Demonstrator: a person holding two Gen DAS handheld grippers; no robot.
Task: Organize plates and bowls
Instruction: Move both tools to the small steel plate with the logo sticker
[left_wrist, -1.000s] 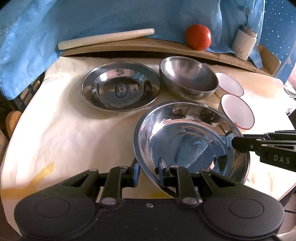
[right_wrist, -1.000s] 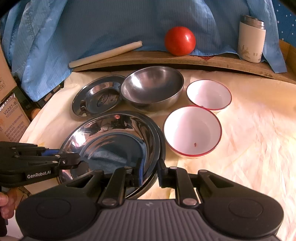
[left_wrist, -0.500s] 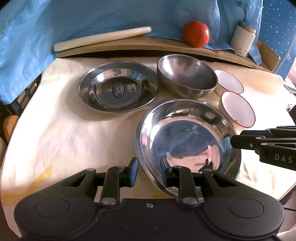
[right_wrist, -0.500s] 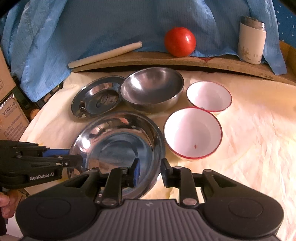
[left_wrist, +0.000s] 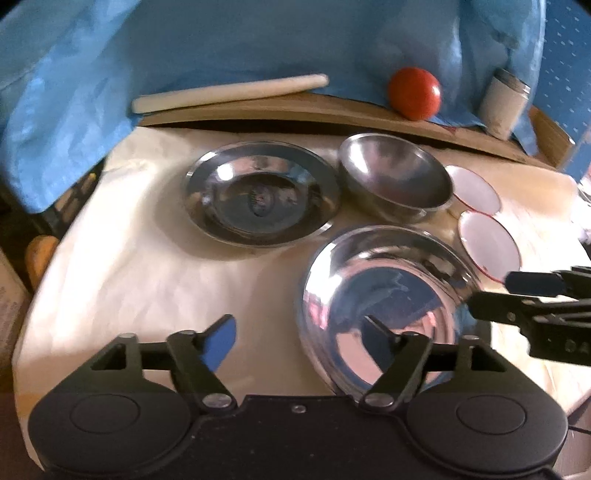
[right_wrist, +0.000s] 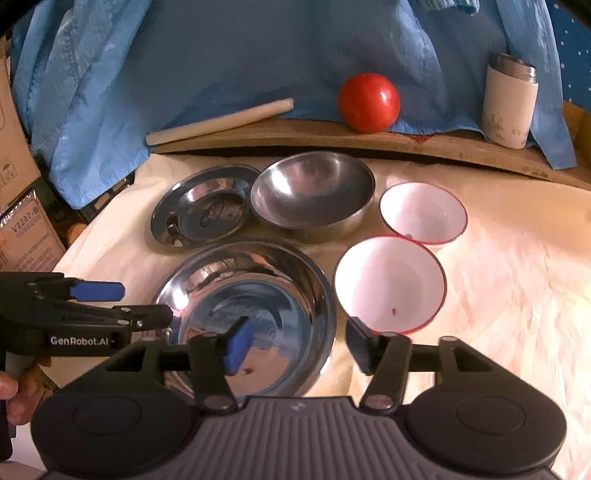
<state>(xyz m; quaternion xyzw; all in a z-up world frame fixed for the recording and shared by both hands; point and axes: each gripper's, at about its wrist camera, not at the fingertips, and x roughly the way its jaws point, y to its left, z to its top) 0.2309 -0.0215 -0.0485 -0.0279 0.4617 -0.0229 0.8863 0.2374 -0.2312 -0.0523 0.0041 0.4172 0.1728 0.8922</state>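
A near steel plate (left_wrist: 388, 295) (right_wrist: 251, 306) lies on the cream cloth right in front of both grippers. My left gripper (left_wrist: 299, 332) is open, its jaws spread across the plate's left rim. My right gripper (right_wrist: 299, 339) is open, its jaws spread across the plate's right rim. Behind lie a second steel plate (left_wrist: 262, 199) (right_wrist: 203, 210), a deep steel bowl (left_wrist: 395, 181) (right_wrist: 312, 195) and two white red-rimmed bowls, the near one (left_wrist: 487, 243) (right_wrist: 389, 284) and the far one (left_wrist: 474, 188) (right_wrist: 423, 212).
A wooden board at the back carries a rolling pin (left_wrist: 229, 94) (right_wrist: 218, 122), a tomato (left_wrist: 413, 94) (right_wrist: 369, 101) and a white cup (left_wrist: 504, 105) (right_wrist: 509, 103). Blue cloth hangs behind. Cardboard boxes (right_wrist: 22, 229) stand to the left of the table.
Both grippers have opened and let go of the near steel plate, which now rests flat on the cloth. Both have drawn back slightly.
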